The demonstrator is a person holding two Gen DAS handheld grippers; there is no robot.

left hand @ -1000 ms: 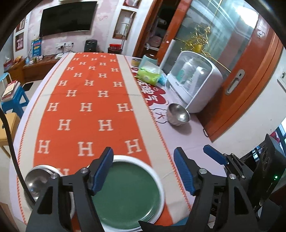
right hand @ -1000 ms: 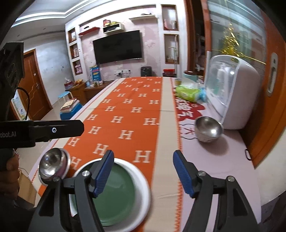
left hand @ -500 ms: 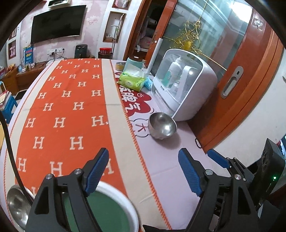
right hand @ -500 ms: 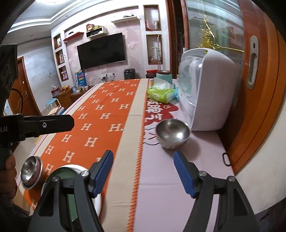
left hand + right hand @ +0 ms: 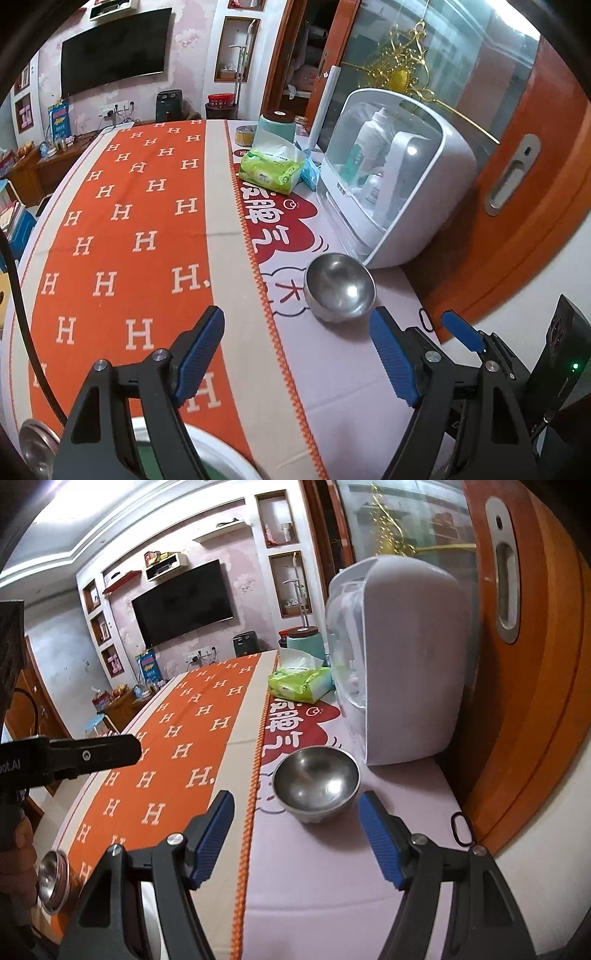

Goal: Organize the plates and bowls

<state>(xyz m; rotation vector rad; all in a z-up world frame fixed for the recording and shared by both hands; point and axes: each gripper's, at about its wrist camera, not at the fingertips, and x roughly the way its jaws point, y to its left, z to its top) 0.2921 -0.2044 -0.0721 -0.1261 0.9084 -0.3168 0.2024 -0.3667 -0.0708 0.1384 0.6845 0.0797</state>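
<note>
Two grippers, both empty with fingers spread wide. Left wrist view first: swung right over the last second, so the green plate (image 5: 207, 461) that sat dead centre between the blue pads is now just a white rim sliver at 6 o'clock, with the small steel bowl (image 5: 35, 448) squeezed into the corner at 8. Left gripper (image 5: 295, 362) now aimed past the orange H runner (image 5: 122, 236), with the big steel bowl (image 5: 338, 288) at about 1 o'clock, just beside the white cabinet (image 5: 399, 195). Right wrist view: same swing, only closer. Right gripper (image 5: 295, 834) lined up so the bowl sits at 12 o'clock, not yet between the pads. Probably going for that stray bowl next to bring it back to the plate.
</note>
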